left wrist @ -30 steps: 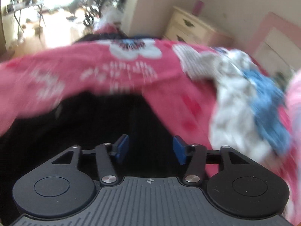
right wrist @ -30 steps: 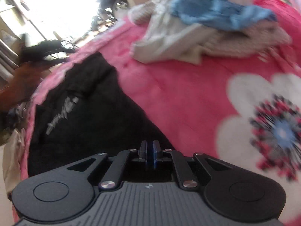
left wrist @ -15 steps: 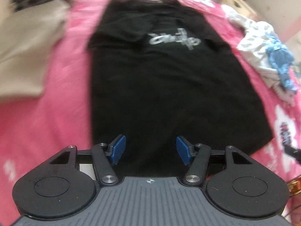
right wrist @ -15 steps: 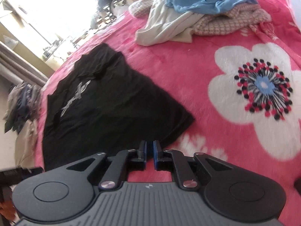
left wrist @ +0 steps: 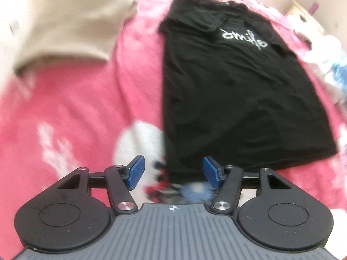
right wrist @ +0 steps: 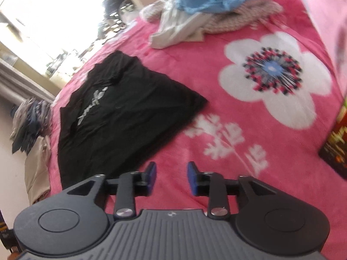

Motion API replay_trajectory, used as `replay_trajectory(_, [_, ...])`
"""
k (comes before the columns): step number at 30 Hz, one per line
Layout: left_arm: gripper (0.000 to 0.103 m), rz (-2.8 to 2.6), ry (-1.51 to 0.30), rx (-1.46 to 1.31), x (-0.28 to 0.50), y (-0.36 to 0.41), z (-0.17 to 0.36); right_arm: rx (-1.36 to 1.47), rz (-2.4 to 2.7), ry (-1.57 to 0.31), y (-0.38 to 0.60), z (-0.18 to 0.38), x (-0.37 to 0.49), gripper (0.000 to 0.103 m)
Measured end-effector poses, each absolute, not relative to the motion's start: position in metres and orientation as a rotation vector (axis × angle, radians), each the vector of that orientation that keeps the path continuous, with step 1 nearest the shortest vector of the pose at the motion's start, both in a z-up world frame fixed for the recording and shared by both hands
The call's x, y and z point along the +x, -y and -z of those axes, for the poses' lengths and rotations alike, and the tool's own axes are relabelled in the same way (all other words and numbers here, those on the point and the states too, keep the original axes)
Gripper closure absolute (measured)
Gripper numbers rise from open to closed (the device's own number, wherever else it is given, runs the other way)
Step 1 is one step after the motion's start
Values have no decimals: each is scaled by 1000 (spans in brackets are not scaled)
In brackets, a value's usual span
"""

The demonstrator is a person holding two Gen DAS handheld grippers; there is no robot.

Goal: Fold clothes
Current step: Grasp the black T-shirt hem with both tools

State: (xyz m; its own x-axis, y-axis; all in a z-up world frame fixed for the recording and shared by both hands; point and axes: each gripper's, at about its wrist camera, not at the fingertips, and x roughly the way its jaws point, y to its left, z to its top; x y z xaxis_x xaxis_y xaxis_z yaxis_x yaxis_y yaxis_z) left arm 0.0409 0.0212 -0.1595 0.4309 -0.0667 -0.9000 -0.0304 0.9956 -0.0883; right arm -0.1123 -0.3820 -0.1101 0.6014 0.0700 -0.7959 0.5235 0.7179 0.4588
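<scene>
A black T-shirt (left wrist: 236, 91) with white lettering lies flat on the pink flowered blanket (left wrist: 86, 112), sleeves folded in. My left gripper (left wrist: 172, 171) is open above the shirt's near left hem corner, nothing between its blue pads. In the right wrist view the same black T-shirt (right wrist: 117, 117) lies to the left. My right gripper (right wrist: 171, 175) hangs over bare pink blanket (right wrist: 216, 173) just right of the hem; its jaws are opening and hold nothing.
A beige folded garment (left wrist: 71, 21) lies left of the shirt. A heap of white, blue and checked clothes (right wrist: 206, 8) sits at the far end of the bed. A dark printed object (right wrist: 336, 143) lies at the right edge.
The left gripper swung from the blanket's far part to the shirt's hem, then shifted left to its corner. The right gripper pulled back off the shirt and its pads parted.
</scene>
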Motion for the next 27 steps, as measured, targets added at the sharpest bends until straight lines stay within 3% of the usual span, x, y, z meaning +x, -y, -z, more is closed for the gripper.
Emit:
replay_trajectory(5, [43, 65, -1147, -166, 44, -24, 168, 761, 325, -895, 387, 116, -114, 61])
replay_trajectory(8, [48, 38, -1151, -250, 53, -31, 178, 764, 319, -890, 382, 120, -110, 61])
replay_trajectory(13, [49, -21, -1059, -349, 74, -48, 181, 775, 297, -899, 372, 128, -104, 60])
replay_trajectory(18, [54, 7, -1168, -517, 92, -63, 212, 779, 279, -920, 364, 138, -100, 60])
replay_trajectory(27, [55, 134, -1329, -525, 81, -61, 215, 777, 246, -897, 381, 141, -85, 60])
